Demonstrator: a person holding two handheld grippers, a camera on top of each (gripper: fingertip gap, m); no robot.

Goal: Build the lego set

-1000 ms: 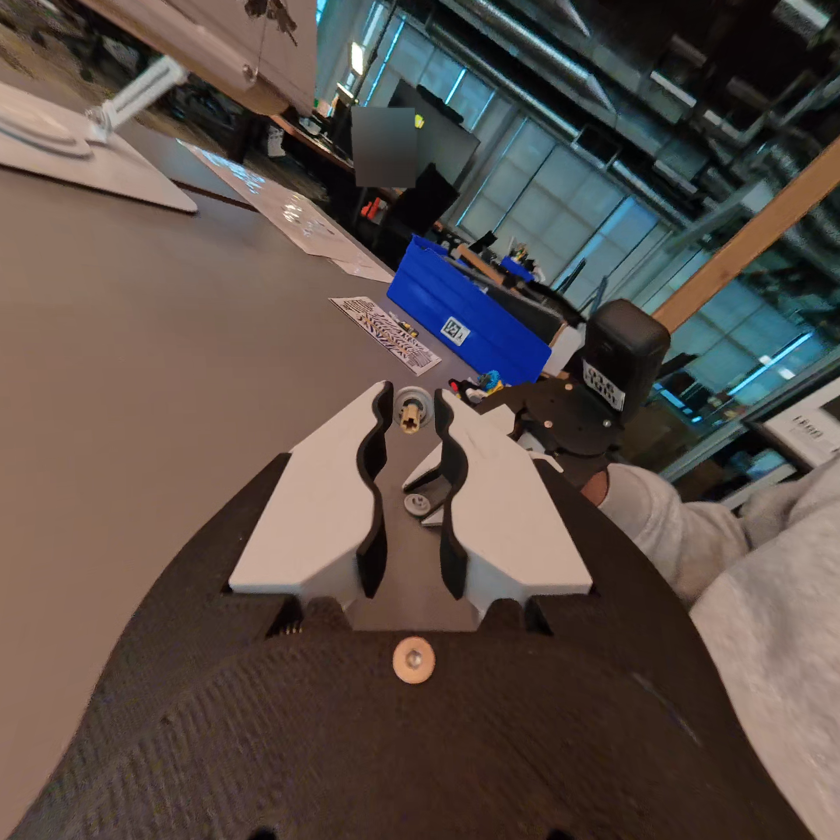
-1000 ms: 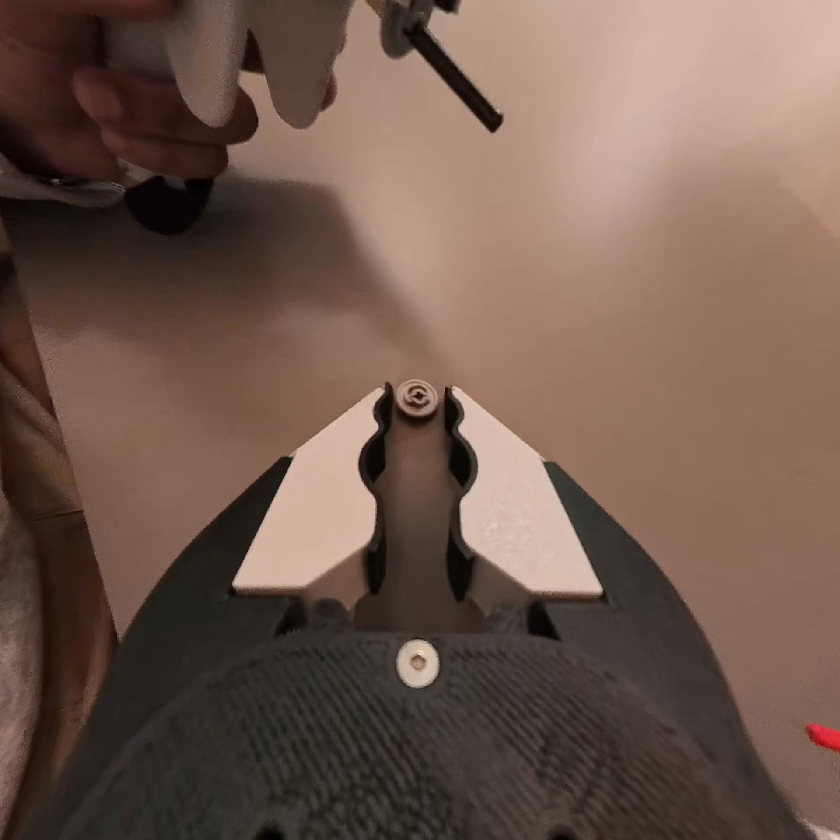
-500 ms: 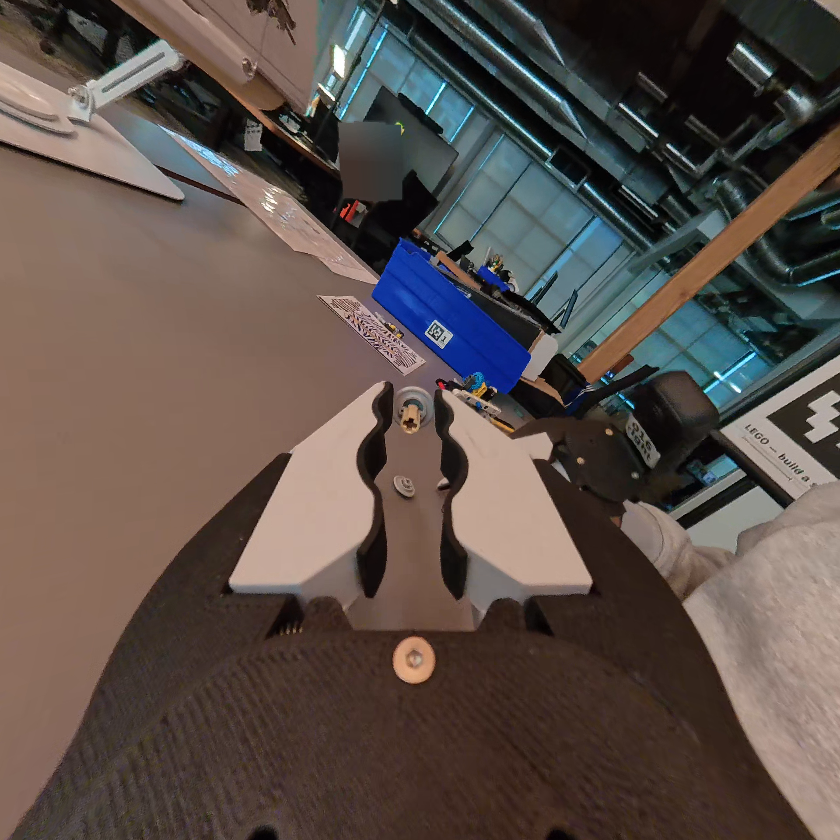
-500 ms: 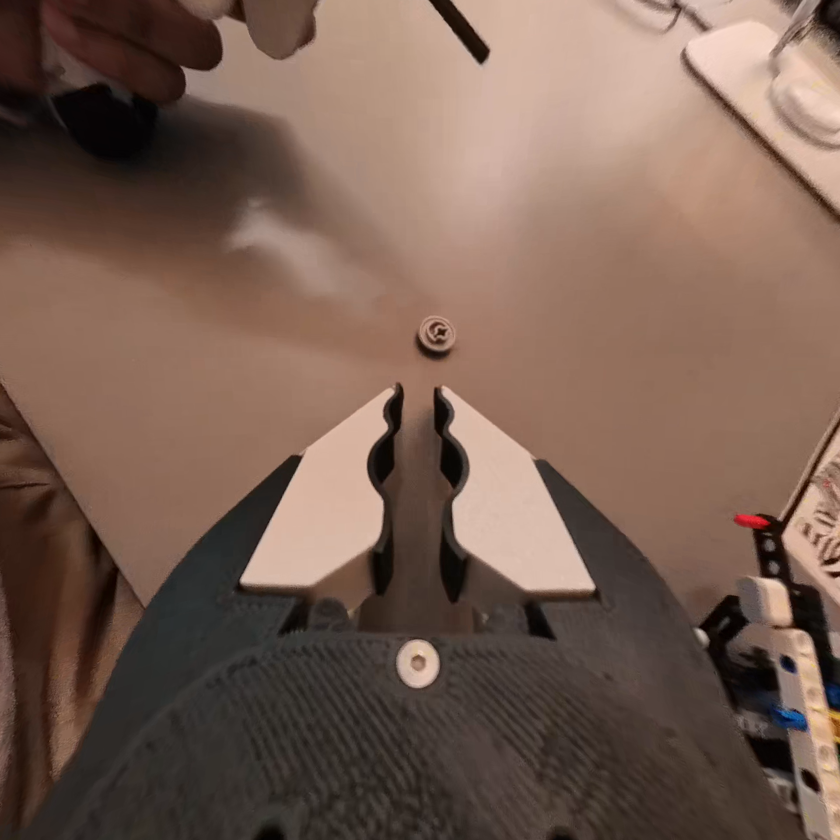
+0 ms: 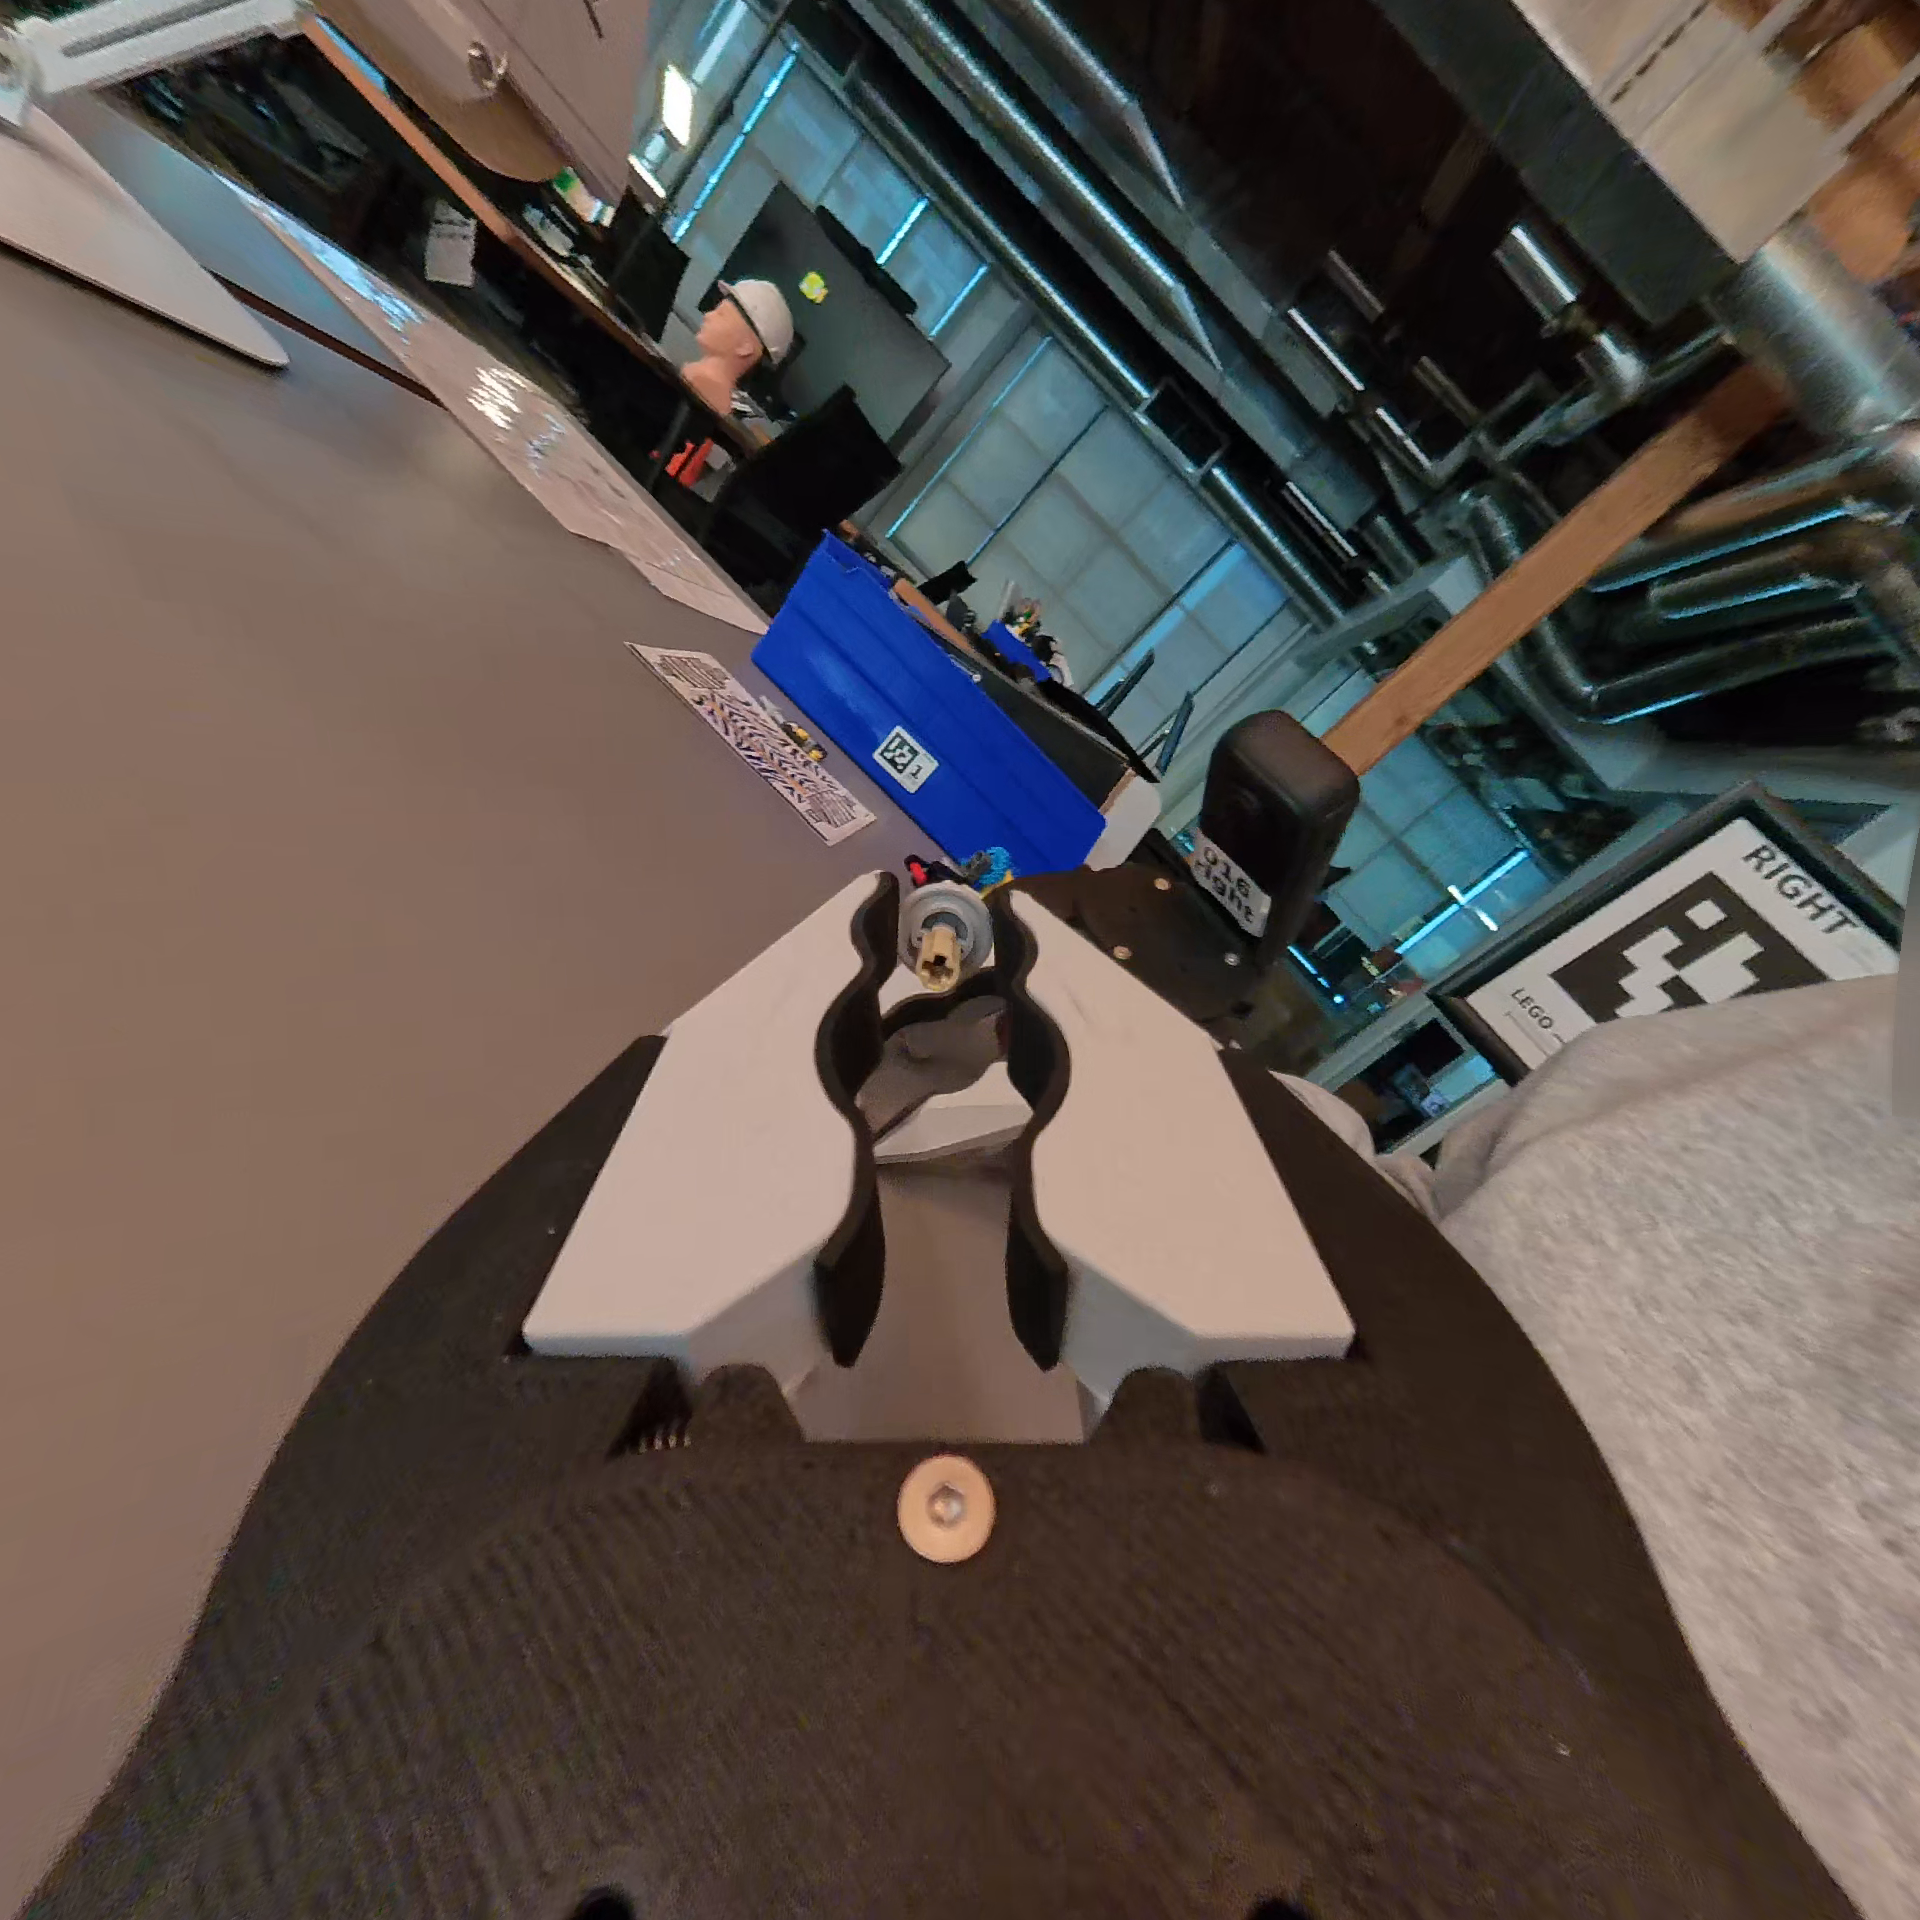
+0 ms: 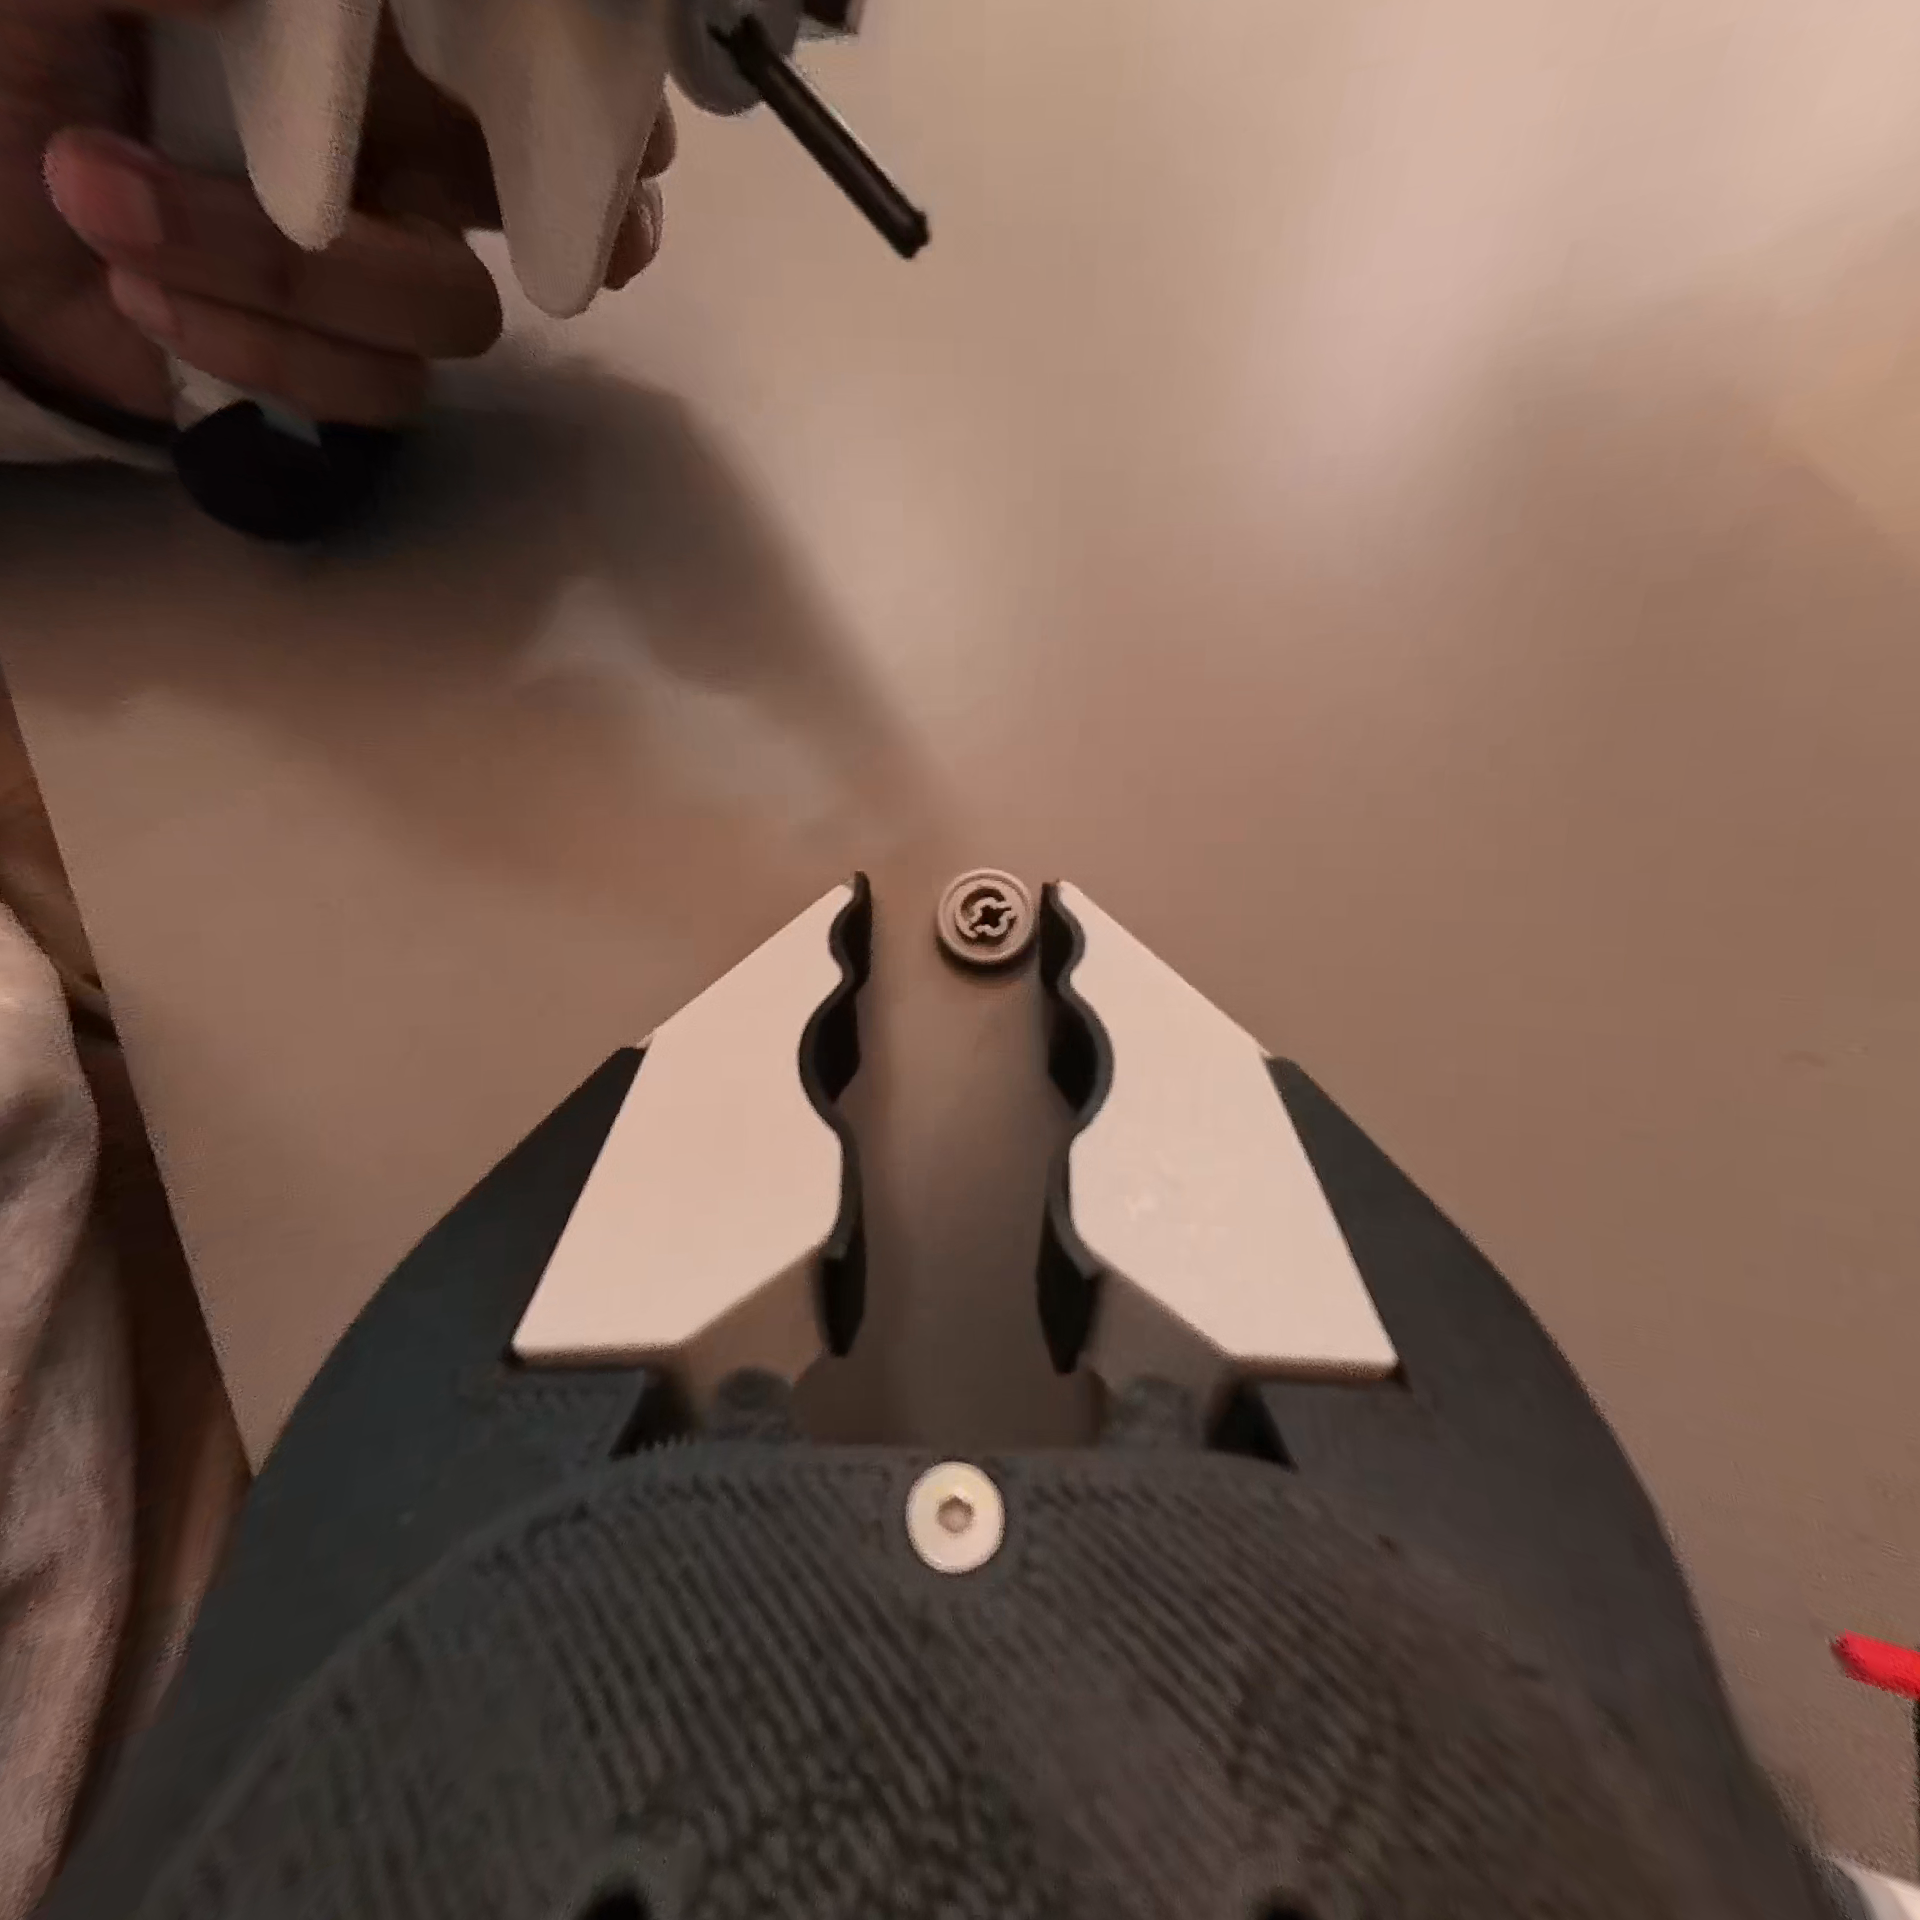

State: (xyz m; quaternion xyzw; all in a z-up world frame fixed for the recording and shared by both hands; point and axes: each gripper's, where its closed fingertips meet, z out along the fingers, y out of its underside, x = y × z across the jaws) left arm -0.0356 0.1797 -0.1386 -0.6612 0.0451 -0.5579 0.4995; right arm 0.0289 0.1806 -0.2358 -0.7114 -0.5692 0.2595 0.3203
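Note:
My left gripper [image 5: 940, 912] is shut on a grey round piece [image 5: 943, 920] with a tan cross-shaped end facing the camera. In the right wrist view the left gripper [image 6: 540, 125] is at the top left, held in a hand, and a black axle [image 6: 831, 171] sticks out of the grey piece. My right gripper [image 6: 956, 896] is open just above the table. A small grey round bush [image 6: 985, 920] lies flat between its fingertips, close to the right finger. The right gripper also shows in the left wrist view [image 5: 1195, 925], just beyond my left fingertips.
The brown table [image 5: 312, 831] stretches left. A blue bin [image 5: 914, 748] and a patterned printed sheet [image 5: 748, 738] lie farther off, with small lego parts [image 5: 971, 864] near them. A red piece [image 6: 1875, 1662] is at the right edge. A grey sleeve [image 5: 1662, 1351] is at the right. My right fingertips sit around 12 cm from my left ones.
My right gripper pulled back from the bush with its jaws narrower, then came down over it again with the jaws wider. My left gripper stayed shut on its piece and tilted.

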